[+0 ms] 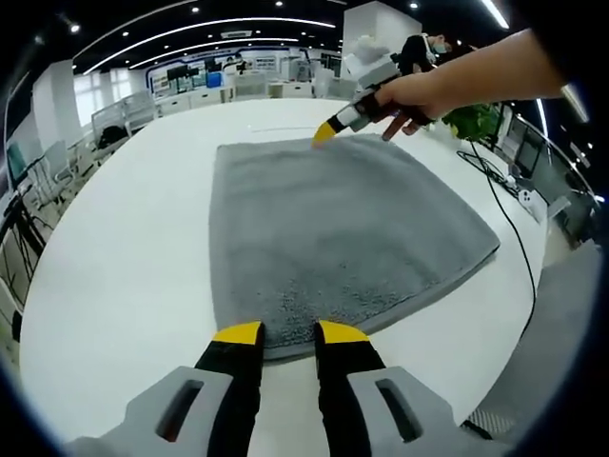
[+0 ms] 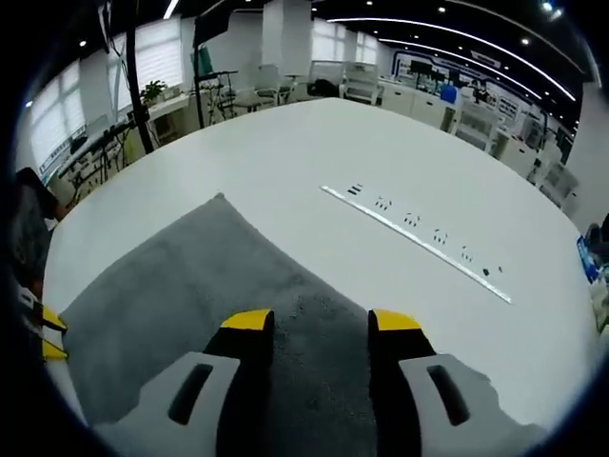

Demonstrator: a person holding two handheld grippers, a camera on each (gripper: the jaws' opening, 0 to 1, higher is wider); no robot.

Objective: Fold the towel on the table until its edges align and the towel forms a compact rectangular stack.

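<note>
1. Grey towel (image 1: 333, 238) lies flat, unfolded, on white table (image 1: 124, 276).
2. Left gripper (image 1: 288, 331): jaws parted at towel's near edge, nothing gripped.
3. Right gripper (image 2: 322, 320): jaws parted over towel's far edge, holding nothing.

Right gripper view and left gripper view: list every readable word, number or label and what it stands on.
None can be read.
Dark marks along the strip on the white table: too small and blurred to read.
Grey towel: no label or print visible.
</note>
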